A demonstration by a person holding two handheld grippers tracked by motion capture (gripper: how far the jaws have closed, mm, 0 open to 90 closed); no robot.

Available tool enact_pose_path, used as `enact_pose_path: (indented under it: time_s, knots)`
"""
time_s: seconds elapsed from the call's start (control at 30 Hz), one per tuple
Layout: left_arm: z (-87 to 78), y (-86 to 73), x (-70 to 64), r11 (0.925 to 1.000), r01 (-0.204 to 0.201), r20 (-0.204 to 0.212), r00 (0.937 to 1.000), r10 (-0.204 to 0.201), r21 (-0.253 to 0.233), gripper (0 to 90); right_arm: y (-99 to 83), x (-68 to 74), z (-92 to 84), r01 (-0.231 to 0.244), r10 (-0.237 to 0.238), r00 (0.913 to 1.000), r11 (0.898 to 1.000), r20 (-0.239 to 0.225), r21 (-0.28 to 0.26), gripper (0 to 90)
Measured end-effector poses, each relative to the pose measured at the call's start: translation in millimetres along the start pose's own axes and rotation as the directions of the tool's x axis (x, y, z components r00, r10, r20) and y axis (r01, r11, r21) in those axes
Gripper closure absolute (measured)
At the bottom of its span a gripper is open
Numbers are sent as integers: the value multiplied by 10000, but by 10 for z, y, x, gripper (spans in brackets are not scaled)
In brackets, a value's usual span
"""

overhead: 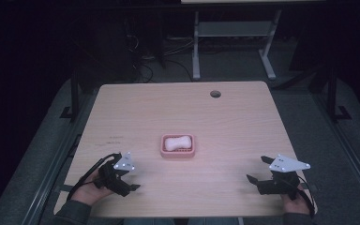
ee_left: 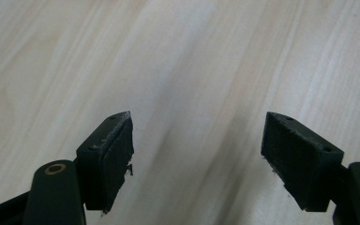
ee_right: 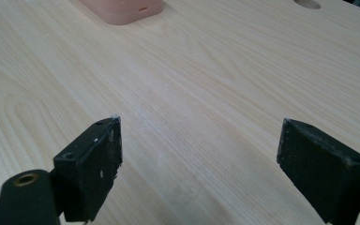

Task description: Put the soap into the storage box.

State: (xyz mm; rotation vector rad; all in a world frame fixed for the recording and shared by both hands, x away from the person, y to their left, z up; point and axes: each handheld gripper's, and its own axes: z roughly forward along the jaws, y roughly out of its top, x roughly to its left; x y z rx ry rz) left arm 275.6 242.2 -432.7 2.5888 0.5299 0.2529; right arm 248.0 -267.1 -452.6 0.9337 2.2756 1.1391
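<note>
A pink rounded-square plastic dish [overhead: 178, 146] sits at the centre of the high view on the pale wooden table [overhead: 234, 117], holding a white bone-shaped soap bar [overhead: 177, 142]. The left gripper [overhead: 122, 174], lower left of that frame, has its jaws wide with bare wood between them. The right gripper [overhead: 257, 169], lower right, also has its jaws wide and empty; its own view shows the dish [ee_right: 122, 9] at the top edge

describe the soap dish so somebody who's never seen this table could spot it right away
Start at the light wooden table. Near its middle, between the left tongs and the right tongs and farther from the person, sits a soap dish. It is pink, a rounded rectangle, with a white bar of soap in it.
</note>
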Motion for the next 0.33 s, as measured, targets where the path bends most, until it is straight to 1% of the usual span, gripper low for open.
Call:
enact_pose_path:
  time_s: [0.07, 0.17, 0.23, 0.27, 0.33]
  knots:
    - [4, -30, -42, 10000, 9, -80, 10000, -8, 80, 248, 5, 3, 5, 62, -62, 10000, 10000, -35, -23, 136]
    - [-8, -79, -98, 9999, 70, -67, 10000, -70, 95, 246, 11, 6, 18, 149, -149, 9998, 9999, -96, 21, 136]
    - [-43, -108, -130, 9997, 248, -3, 9997, -248, -31, 247, 15, 3, 25, 257, -256, 9996, 9997, -127, 36, 136]
    - [-57, -116, -138, 9995, 303, -2, 9995, -303, -102, 247, 22, 11, 25, 172, -171, 9997, 9999, -189, 6, 136]
    - [-88, -138, -149, 9991, 376, -88, 9992, -377, -204, 247, 30, 6, 33, 293, -294, 9994, 9996, -178, -52, 136]
